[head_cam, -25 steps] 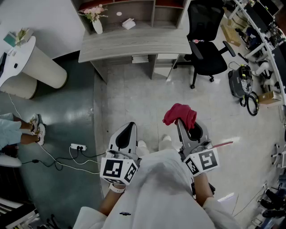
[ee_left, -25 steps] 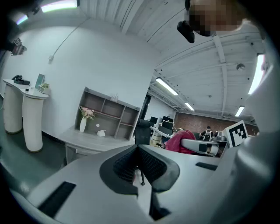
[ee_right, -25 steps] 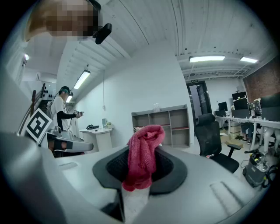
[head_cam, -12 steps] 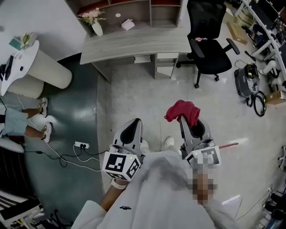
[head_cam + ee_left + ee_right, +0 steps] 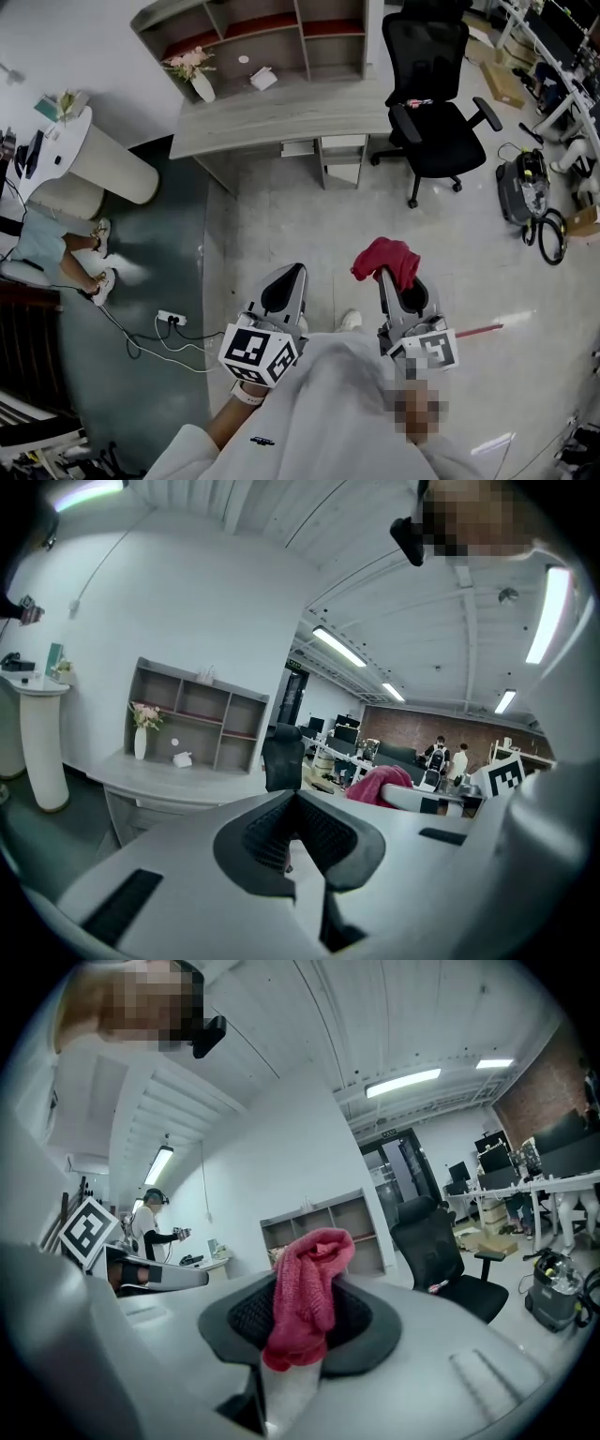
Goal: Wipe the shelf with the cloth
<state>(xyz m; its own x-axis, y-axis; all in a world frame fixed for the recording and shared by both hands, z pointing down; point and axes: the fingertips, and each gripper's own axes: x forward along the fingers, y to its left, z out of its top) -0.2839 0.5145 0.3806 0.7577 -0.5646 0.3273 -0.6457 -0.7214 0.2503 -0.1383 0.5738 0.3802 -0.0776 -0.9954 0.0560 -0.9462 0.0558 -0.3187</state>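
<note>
The red cloth [image 5: 386, 258] is clamped in the jaws of the right hand-held gripper [image 5: 298, 1326], well apart from the shelf [image 5: 272, 42] on the bench [image 5: 281, 112]. The left hand-held gripper [image 5: 298, 832] is closed on nothing. The cloth looks soft, light and floppy, so a bunched fold is probably the best place to hold it.

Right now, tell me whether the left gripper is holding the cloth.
No, the left gripper has its jaws shut on nothing; the red cloth is pinched in the right gripper.
</note>
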